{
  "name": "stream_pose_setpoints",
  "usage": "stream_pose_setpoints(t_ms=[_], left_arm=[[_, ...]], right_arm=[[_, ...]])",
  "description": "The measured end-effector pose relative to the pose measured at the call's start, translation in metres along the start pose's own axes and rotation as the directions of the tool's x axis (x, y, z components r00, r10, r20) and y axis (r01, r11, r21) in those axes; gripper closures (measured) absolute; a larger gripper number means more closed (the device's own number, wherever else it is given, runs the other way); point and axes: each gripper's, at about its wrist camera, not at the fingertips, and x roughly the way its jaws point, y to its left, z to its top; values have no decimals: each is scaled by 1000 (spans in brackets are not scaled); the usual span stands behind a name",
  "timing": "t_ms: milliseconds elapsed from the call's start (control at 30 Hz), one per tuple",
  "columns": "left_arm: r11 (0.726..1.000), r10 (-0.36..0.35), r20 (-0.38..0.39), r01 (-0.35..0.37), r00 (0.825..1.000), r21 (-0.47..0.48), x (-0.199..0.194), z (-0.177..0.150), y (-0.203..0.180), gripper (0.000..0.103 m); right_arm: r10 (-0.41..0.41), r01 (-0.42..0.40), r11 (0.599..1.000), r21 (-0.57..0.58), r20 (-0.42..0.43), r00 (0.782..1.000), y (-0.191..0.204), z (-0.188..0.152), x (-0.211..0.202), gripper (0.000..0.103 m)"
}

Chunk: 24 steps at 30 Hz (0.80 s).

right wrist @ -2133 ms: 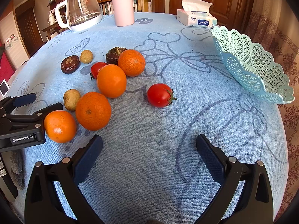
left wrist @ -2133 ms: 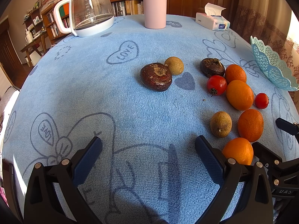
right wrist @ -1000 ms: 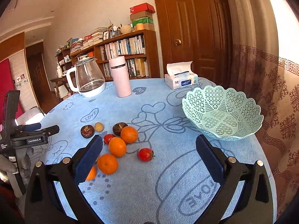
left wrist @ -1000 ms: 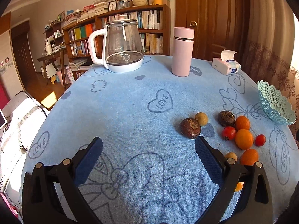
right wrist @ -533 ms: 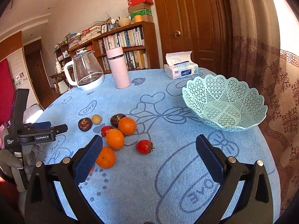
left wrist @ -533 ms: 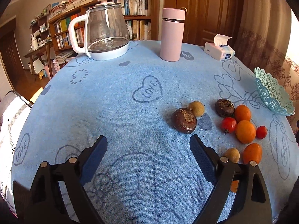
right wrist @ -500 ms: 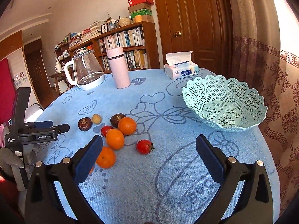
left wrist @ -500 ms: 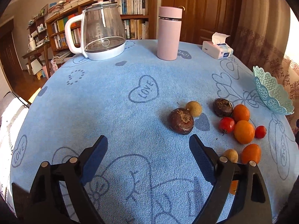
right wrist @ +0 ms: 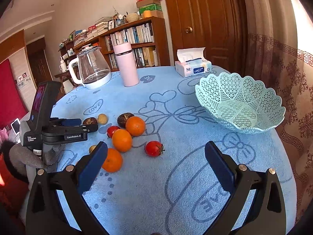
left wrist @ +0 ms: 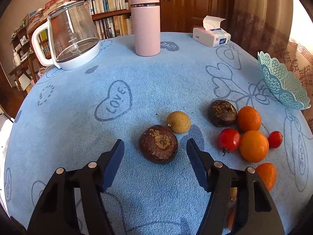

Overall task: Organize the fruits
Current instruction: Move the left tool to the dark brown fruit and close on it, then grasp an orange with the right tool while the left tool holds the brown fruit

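In the left wrist view, the left gripper (left wrist: 155, 146) is seen just before a dark brown fruit (left wrist: 158, 144) on the blue tablecloth (left wrist: 78, 137). Its jaws have just been closing, yet a gap is left on each side of the fruit and nothing is pressed. A small tan fruit (left wrist: 178, 122) is found touching the dark one behind it. To the right, a second dark fruit (left wrist: 222, 112), oranges (left wrist: 254, 146) and two tomatoes (left wrist: 228, 139) are clustered. A lace basket (left wrist: 281, 82) is set at the far right edge.

In the right wrist view, the right gripper (right wrist: 156, 157) is held wide open above bare cloth, with nothing between its jaws. The fruit cluster is seen to its left, well apart from the empty basket (right wrist: 241, 102). A kettle (right wrist: 92, 72), a pink flask (right wrist: 127, 66) and a tissue box (right wrist: 192, 66) are placed at the back.
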Motion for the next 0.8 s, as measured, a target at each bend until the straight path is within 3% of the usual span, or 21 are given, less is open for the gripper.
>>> stream_pose_setpoints(t_ms=[133, 467, 533, 600, 800], left_arm=[[1000, -26, -15, 26, 1000, -14, 6, 0, 2, 61], [997, -45, 58, 48, 997, -57, -15, -9, 8, 62], [996, -39, 80, 45, 996, -72, -23, -10, 11, 62], [995, -31, 100, 40, 995, -88, -29, -13, 14, 62], [992, 4, 140, 14, 990, -128, -44, -17, 23, 62]], right_arm=[[13, -13, 1000, 12, -16, 1000, -1, -1, 3, 2], [13, -13, 1000, -2, -41, 999, 2, -3, 8, 5], [17, -17, 1000, -1, -60, 998, 1, -4, 11, 15], [18, -18, 1000, 5, -79, 997, 0, -5, 15, 19], [1, -3, 1000, -14, -109, 994, 5, -4, 20, 25]])
